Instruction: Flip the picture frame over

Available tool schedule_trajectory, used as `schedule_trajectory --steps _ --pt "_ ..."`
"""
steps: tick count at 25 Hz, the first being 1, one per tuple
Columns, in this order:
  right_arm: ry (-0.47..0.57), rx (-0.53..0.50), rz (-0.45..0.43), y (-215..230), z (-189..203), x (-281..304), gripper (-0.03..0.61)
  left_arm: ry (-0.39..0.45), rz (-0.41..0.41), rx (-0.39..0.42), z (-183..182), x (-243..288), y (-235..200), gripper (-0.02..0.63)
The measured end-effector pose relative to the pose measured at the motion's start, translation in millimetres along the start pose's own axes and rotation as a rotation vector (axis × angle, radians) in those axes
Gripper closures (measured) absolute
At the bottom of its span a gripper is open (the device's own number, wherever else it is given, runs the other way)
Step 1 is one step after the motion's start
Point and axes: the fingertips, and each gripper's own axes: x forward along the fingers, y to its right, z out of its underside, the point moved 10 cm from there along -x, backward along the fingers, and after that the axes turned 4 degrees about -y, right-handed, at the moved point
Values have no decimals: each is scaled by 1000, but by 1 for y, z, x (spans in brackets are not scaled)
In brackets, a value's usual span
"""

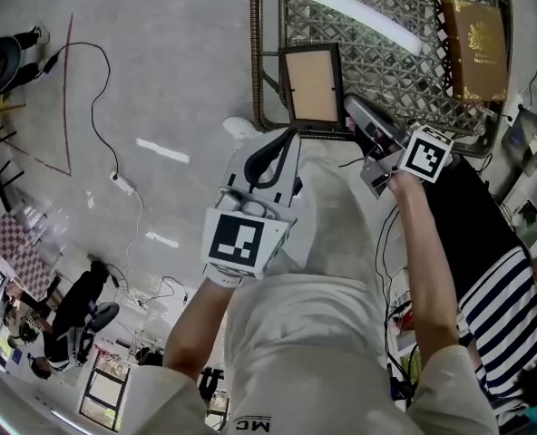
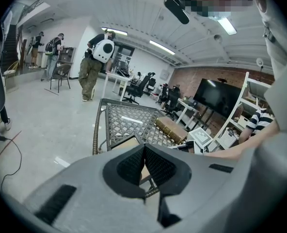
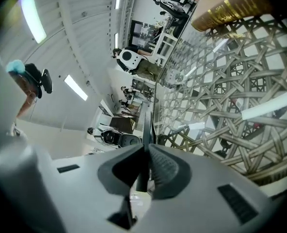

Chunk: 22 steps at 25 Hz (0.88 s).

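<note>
Lattice table [image 1: 405, 80], grey workshop floor [image 1: 160, 89].
One picture frame [image 1: 312, 84], clamped in right gripper [image 1: 350, 107]; one book [image 1: 473, 48]; left gripper [image 1: 289, 137] closed, empty.

We look steeply down from the head onto the lattice table [image 1: 405, 80] and both forearms [image 1: 427, 261] | left gripper view sits low, faces level across the table into the room | right gripper view is rolled sideways, close over the lattice | all three share table, book [image 1: 473, 48], picture frame [image 1: 312, 84]
</note>
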Motion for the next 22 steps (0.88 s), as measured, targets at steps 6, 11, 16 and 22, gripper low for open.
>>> schedule_trajectory --steps 6,11,16,22 --pt "12 -69 94 0 -2 2 535 -3 8 9 1 0 1 589" --pt "5 -101 156 1 -7 0 537 18 14 0 0 3 5 589" --pt "-9 -198 232 -12 -4 -2 545 17 -2 8 -5 -7 6 589" --pt "-49 -422 331 -52 -5 -12 548 50 -10 34 -21 -22 14 589"
